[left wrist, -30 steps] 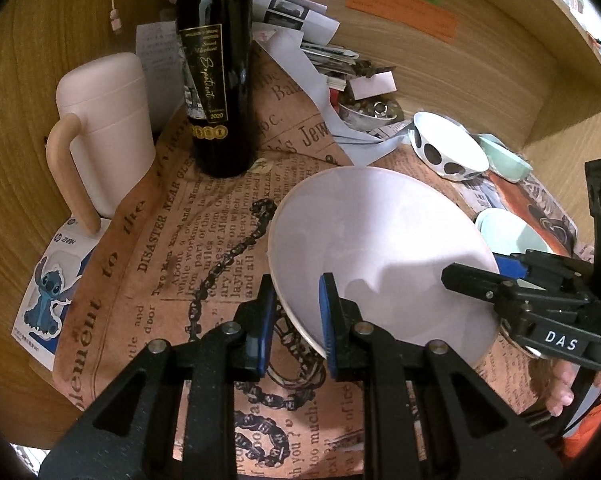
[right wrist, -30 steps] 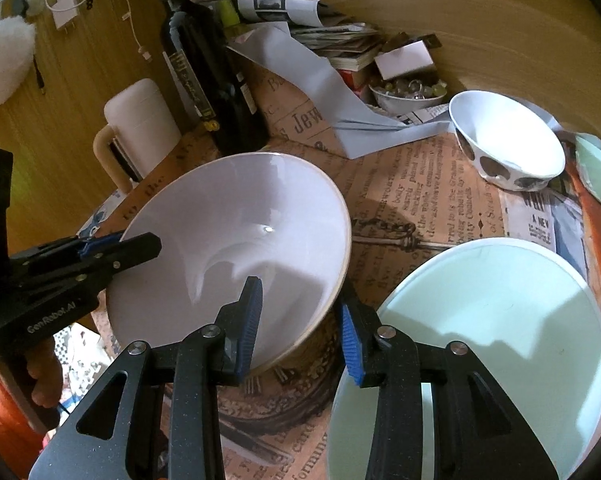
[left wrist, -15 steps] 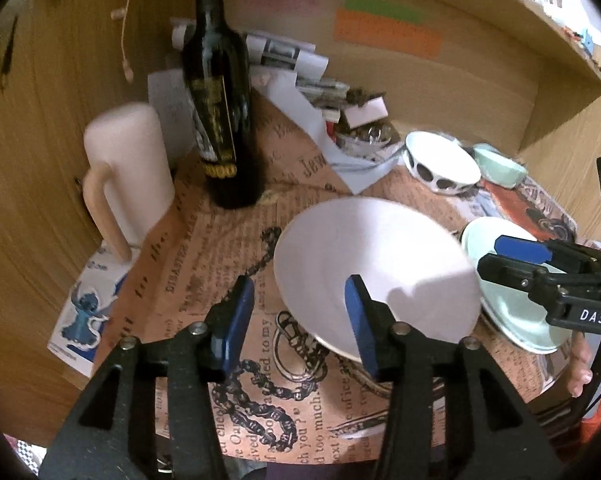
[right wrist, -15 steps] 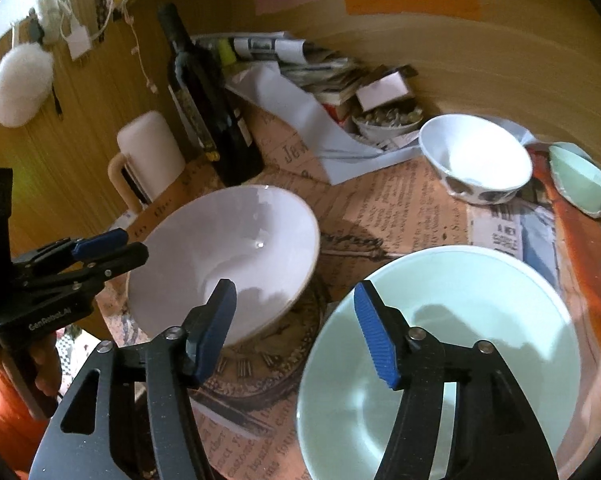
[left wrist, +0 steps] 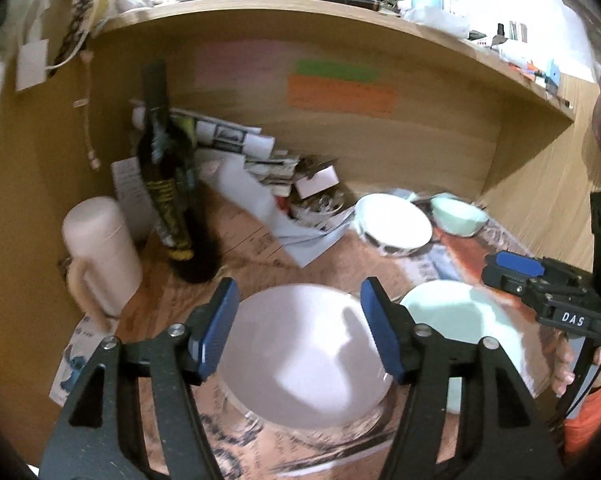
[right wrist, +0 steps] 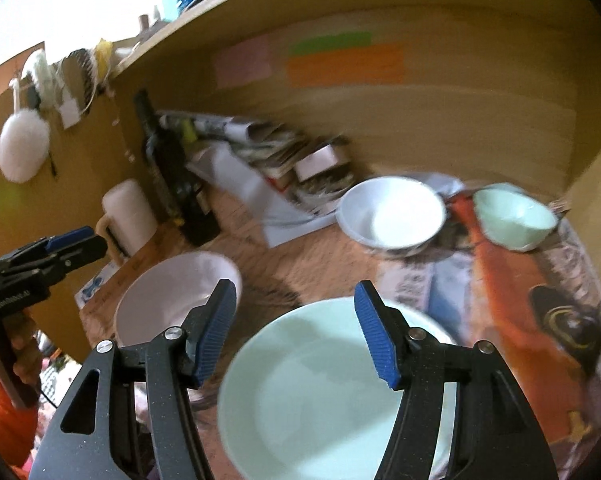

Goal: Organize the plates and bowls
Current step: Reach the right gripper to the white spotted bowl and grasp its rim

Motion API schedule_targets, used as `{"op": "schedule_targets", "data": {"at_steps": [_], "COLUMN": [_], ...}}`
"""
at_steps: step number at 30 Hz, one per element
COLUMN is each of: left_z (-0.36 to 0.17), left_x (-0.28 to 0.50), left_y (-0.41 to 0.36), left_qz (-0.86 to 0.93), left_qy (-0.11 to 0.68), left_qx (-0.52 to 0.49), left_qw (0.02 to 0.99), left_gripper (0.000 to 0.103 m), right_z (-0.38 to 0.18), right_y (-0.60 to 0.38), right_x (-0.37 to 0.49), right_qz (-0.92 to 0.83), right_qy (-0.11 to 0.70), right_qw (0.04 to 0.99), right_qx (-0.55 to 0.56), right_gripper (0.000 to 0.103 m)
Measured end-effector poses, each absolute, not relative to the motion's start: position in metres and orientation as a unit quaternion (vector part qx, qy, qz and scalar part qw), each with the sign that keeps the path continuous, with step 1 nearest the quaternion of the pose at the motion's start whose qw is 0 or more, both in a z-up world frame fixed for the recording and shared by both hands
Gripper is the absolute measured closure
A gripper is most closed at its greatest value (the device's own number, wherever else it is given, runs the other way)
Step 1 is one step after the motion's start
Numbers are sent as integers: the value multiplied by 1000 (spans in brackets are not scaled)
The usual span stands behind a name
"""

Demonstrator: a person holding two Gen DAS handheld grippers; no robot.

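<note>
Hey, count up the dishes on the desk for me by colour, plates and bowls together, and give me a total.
Pale pink: 1, the pink bowl
Mint green: 2, the large green plate and the small green bowl
White with dark spots outside: 1, the white bowl
Total: 4

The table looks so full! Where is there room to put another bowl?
Bare newspaper lies between the pink plate, the mint plate and the spotted bowl. The back is crowded: wine bottle, paper pile, small mint bowl.
</note>
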State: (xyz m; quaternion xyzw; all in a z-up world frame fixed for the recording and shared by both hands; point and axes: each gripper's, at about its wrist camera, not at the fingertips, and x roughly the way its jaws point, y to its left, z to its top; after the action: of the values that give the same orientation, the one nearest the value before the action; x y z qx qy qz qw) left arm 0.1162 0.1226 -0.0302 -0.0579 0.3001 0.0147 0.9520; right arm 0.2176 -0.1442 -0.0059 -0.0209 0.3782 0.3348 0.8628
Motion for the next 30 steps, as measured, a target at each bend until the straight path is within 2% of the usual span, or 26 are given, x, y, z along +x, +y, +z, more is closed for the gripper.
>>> {"op": "schedule_targets", "data": {"at_steps": [9, 15, 16, 17, 19, 23, 30], "left_z": [-27, -41, -44, -49, -55, -70, -84], "left_x": [187, 232, 238, 247, 259, 282, 307], "left_y": [108, 93, 91, 87, 81, 66, 52], "left_qz": [-6, 6, 5, 2, 0, -10, -14], "left_qy": [340, 362, 366, 372, 382, 397, 408], "left_qx": [-102, -81, -80, -76, -68, -50, -24], "left_qw": [935, 929, 927, 925, 922, 916, 912], "left_gripper": [39, 39, 39, 39, 39, 39, 40], "right_z": [-11, -32, -35, -40, -48, -70, -95], "right_y": [-181, -189, -189, -188, -185, -181, -170], "right_x": [267, 312, 317, 325, 337, 370, 409], "right_qz": [293, 269, 265, 259, 249, 247, 235], "right_qy": [382, 405, 408, 412, 420, 458, 500], "right_qw": [876, 873, 873, 874, 873, 854, 833], "right_qx": [10, 29, 27, 24, 16, 27, 30], "right_gripper": [45, 45, 46, 53, 60, 70, 71]}}
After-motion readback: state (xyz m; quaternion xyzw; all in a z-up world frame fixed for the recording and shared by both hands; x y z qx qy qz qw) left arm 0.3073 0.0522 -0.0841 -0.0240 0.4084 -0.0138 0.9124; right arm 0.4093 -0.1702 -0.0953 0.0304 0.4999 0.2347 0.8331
